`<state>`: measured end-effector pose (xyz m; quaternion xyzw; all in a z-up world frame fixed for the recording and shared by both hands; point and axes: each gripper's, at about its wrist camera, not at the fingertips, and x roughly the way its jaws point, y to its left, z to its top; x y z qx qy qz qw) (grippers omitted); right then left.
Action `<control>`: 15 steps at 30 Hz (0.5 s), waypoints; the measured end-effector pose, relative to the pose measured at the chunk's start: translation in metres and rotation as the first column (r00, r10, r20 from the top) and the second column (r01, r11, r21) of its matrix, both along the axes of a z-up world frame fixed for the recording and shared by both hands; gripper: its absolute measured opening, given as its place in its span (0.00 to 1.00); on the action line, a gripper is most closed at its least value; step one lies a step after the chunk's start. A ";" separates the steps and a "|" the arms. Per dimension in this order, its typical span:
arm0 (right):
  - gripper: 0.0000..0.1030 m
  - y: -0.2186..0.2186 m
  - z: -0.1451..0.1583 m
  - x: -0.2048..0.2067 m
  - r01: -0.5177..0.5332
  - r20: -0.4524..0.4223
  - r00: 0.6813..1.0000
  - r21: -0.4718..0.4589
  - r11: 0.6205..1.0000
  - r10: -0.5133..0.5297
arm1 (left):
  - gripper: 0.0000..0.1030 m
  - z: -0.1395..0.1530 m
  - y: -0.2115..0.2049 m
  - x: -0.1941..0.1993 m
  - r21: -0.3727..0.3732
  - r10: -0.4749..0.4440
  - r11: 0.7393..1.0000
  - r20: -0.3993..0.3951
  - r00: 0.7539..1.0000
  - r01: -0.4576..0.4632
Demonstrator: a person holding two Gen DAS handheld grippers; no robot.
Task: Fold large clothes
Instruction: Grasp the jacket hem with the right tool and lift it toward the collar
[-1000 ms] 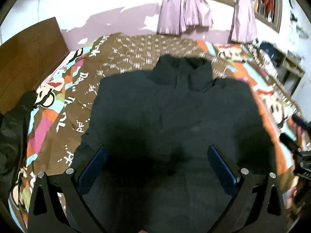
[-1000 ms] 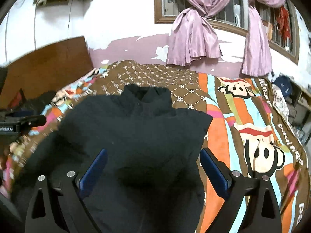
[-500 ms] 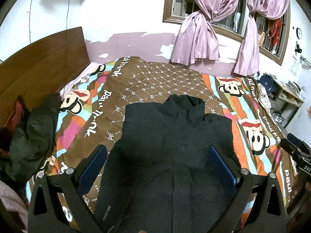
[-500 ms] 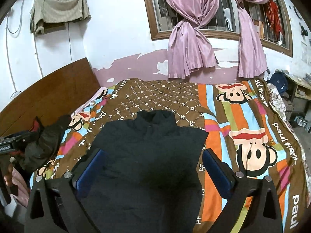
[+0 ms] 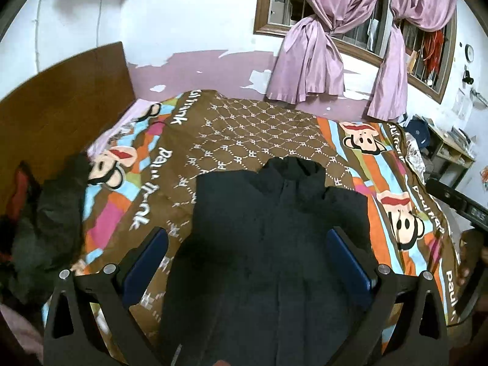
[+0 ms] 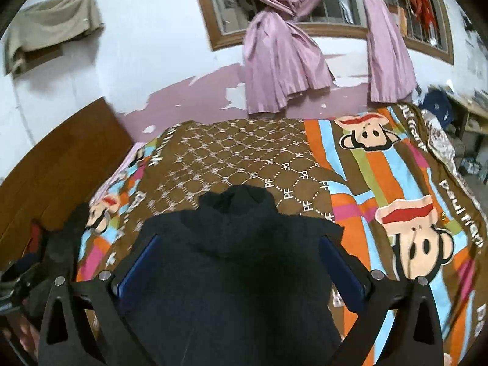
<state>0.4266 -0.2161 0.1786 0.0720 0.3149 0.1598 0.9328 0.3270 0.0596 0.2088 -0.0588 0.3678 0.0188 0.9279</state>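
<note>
Bed: patterned blanket (image 5: pixel 259 128)
Jacket (image 5: pixel 274 228): black — hem cut off
Left gripper (image 5: pixel 247 262): jaws apart
Right gripper (image 6: pixel 241 268): jaws apart

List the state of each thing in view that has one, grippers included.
Black jacket: laid flat on the bed, front up, closed, collar toward the wall.
Left gripper: open, empty.
Right gripper: open, empty.
Pink curtains: tied back.
Dark clothes pile: crumpled at the bedspread's left edge.
</note>
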 end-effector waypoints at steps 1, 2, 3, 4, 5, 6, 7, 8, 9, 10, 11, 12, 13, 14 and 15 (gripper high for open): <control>0.99 0.001 -0.010 0.017 0.011 -0.004 1.000 0.016 1.000 -0.011 | 0.98 -0.007 0.002 0.015 -0.007 -0.005 1.000 0.007 1.000 0.005; 0.99 0.001 -0.021 0.034 0.018 -0.003 1.000 0.033 0.999 -0.018 | 0.98 -0.014 0.006 0.030 -0.011 -0.011 1.000 0.010 1.000 0.011; 0.99 0.002 -0.030 0.048 0.020 -0.002 1.000 0.044 0.999 -0.020 | 0.98 -0.020 0.010 0.042 -0.014 -0.017 1.000 0.011 1.000 0.017; 0.99 0.003 -0.039 0.060 0.020 -0.002 1.000 0.051 0.998 -0.020 | 0.98 -0.028 0.011 0.056 -0.016 -0.027 1.000 0.014 1.000 0.027; 0.99 0.004 -0.048 0.071 0.019 -0.003 1.000 0.057 0.998 -0.019 | 0.98 -0.036 0.012 0.071 -0.014 -0.040 0.999 0.025 0.999 0.040; 0.99 0.004 -0.059 0.084 0.016 -0.007 1.000 0.062 0.998 -0.016 | 0.98 -0.043 0.014 0.082 -0.008 -0.049 0.999 0.037 0.998 0.049; 0.99 0.006 -0.073 0.098 0.014 -0.012 1.000 0.059 0.998 -0.013 | 0.98 -0.051 0.013 0.095 -0.001 -0.061 0.998 0.045 0.997 0.061; 0.99 0.008 -0.086 0.111 0.014 -0.019 1.000 0.054 0.998 -0.013 | 0.98 -0.060 0.013 0.110 0.009 -0.074 0.997 0.048 0.996 0.073; 0.99 0.010 -0.094 0.119 0.015 -0.024 1.000 0.053 0.998 -0.013 | 0.98 -0.068 0.015 0.122 0.013 -0.084 0.996 0.050 0.995 0.083; 0.99 0.012 -0.106 0.133 0.020 -0.036 0.999 0.054 0.998 -0.018 | 0.98 -0.077 0.015 0.136 0.014 -0.095 0.995 0.056 0.994 0.094; 0.97 0.013 -0.118 0.146 0.024 -0.048 0.999 0.060 0.998 -0.021 | 0.98 -0.086 0.015 0.149 0.014 -0.103 0.995 0.062 0.993 0.102; 0.93 0.014 -0.126 0.155 0.027 -0.055 0.998 0.067 0.997 -0.023 | 0.98 -0.094 0.017 0.157 0.012 -0.107 0.994 0.065 0.992 0.107; 0.91 0.015 -0.136 0.165 0.032 -0.067 0.997 0.076 0.997 -0.026 | 0.98 -0.104 0.018 0.171 0.009 -0.114 0.993 0.067 0.991 0.114; 0.88 0.014 -0.145 0.177 0.043 -0.081 0.996 0.081 0.996 -0.037 | 0.98 -0.110 0.018 0.180 0.009 -0.119 0.993 0.069 0.991 0.118; 0.85 0.013 -0.151 0.185 0.053 -0.088 0.995 0.086 0.995 -0.046 | 0.98 -0.119 0.018 0.192 0.012 -0.123 0.992 0.067 0.990 0.122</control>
